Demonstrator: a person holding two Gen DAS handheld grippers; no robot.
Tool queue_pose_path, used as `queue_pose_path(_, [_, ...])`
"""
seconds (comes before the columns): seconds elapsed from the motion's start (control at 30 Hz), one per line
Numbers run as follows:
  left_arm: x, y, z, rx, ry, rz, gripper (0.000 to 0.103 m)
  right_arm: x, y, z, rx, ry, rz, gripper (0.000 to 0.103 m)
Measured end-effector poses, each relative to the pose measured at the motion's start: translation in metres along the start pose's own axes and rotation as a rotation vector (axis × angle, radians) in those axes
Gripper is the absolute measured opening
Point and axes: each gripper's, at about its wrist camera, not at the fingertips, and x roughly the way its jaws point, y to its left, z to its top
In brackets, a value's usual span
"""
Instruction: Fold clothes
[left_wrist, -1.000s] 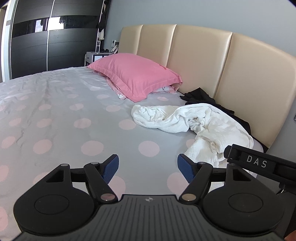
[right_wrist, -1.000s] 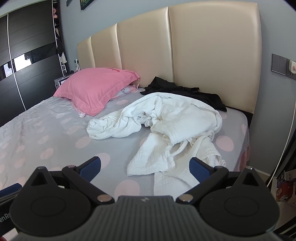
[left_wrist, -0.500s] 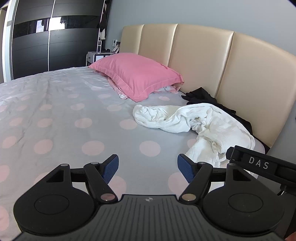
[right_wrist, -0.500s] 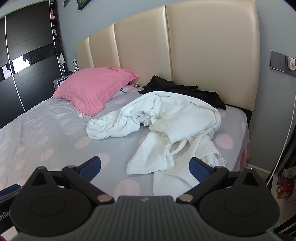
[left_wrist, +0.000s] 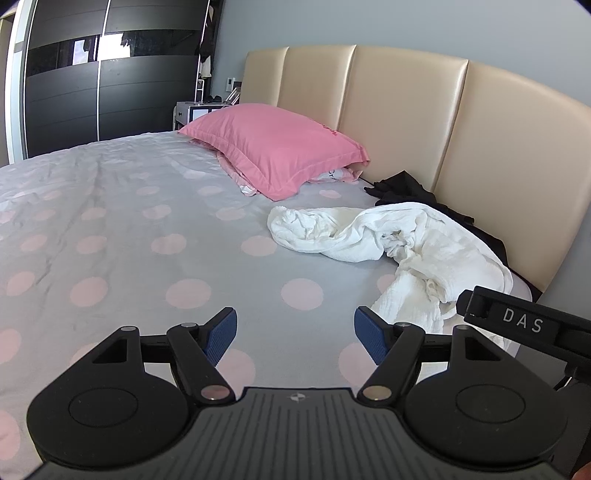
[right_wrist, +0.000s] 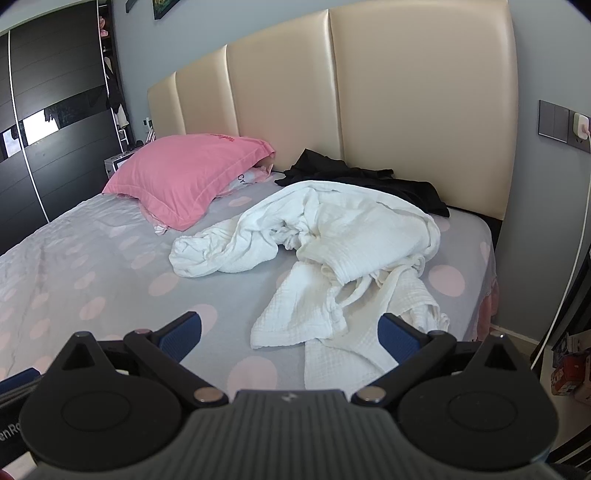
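Right gripper (right_wrist: 290, 332) has its blue-padded jaws spread wide with nothing between them, hanging just above the near edge of the crumpled white garment (right_wrist: 332, 251), so my guess is it's lining up for a first grab on that loose flap closest to it. The left gripper (left_wrist: 295, 334) is spread apart and empty too, but it's over bare polka-dot bedsheet (left_wrist: 147, 229) with the white garment off to its right, which makes sense if it's meant to go for the far bunched end nearer the pink pillow (left_wrist: 273, 147) while the right one handles the close end. The garment itself is a twisted heap on the right side of the bed, looks like a waffle-textured robe or similar, can't tell for sure, with one end trailing toward the mattress edge. Behind it a black garment (right_wrist: 369, 181) is bunched against the beige padded headboard (right_wrist: 406, 110), partly tucked under the white one, so it probably waits its turn. Nothing is folded yet; I'd say the white piece has to be spread flat first.
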Motion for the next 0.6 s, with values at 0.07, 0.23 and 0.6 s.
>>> queue_pose_path(0.07, [0.0005, 0.0, 0.0005, -0.002, 0.001, 0.003, 0.07, 0.0003, -0.0008, 0.0005, 0.001, 0.002, 0.0, 0.102])
queue_pose_path(0.23, [0.0016, 0.0007, 0.0001, -0.007, 0.006, 0.01, 0.07, -0.0003, -0.001, 0.0001, -0.001, 0.002, 0.0, 0.102])
queue_pose_path(0.6, [0.0041, 0.0019, -0.0014, -0.012, 0.019, 0.018, 0.07, 0.0, -0.0008, -0.0001, -0.012, 0.006, 0.0, 0.102])
